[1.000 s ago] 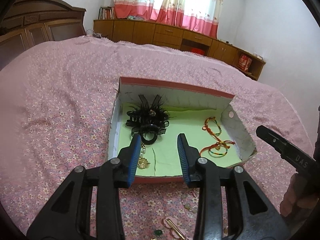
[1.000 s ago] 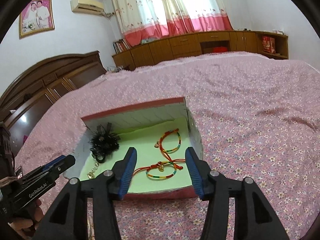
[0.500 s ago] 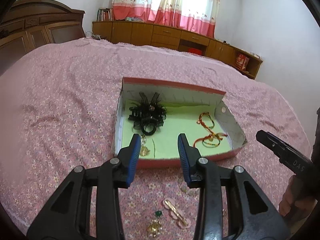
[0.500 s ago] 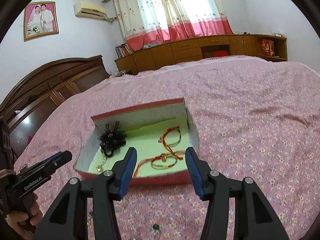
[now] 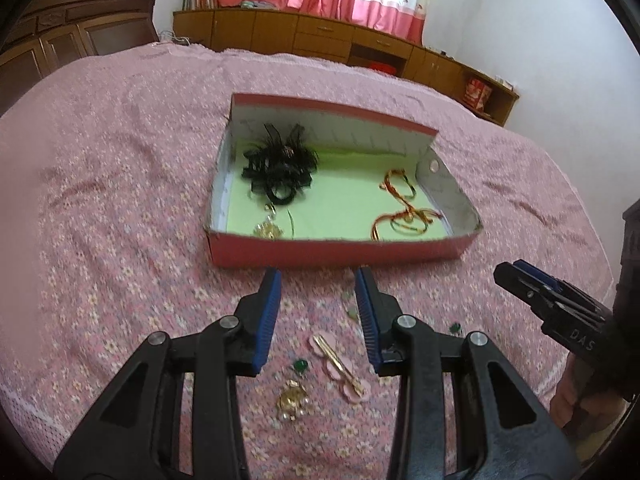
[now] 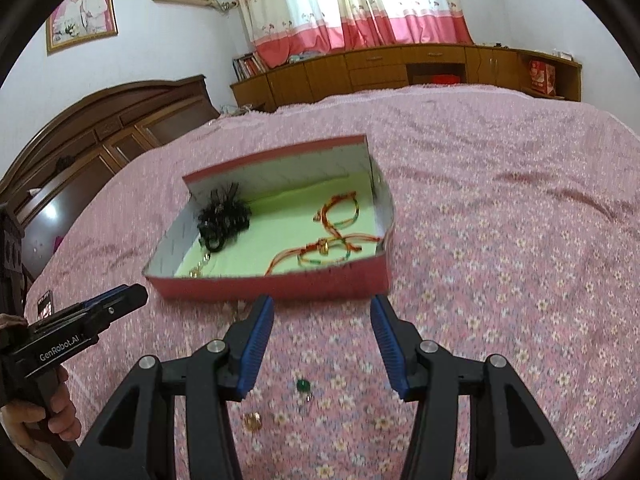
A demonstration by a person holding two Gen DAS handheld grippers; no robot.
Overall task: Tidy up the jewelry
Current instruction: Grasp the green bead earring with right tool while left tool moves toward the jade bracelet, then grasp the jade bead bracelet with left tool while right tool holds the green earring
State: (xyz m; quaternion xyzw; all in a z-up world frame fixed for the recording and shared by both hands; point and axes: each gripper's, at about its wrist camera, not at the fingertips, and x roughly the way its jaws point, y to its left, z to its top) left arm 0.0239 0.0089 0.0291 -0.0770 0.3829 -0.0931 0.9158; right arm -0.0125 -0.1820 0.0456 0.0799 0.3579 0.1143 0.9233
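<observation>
Jewelry in the left wrist view: a pink hair clip point(image 5: 339, 365) and gold brooch point(image 5: 293, 399) lie on the bedspread point(image 5: 120, 240) between the left gripper's point(image 5: 318, 286) parted, empty jaws, near the red box point(image 5: 336, 250). Right wrist view: the right gripper point(image 6: 322, 312) gapes empty over a green stud point(image 6: 303, 385); bracelets point(image 6: 332, 246) lie inside the box.

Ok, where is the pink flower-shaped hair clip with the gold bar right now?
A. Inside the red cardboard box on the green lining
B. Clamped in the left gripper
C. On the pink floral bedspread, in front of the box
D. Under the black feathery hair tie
C: the pink flower-shaped hair clip lies on the pink floral bedspread, short of the red cardboard box, between the open, empty fingers of the left gripper.
</observation>
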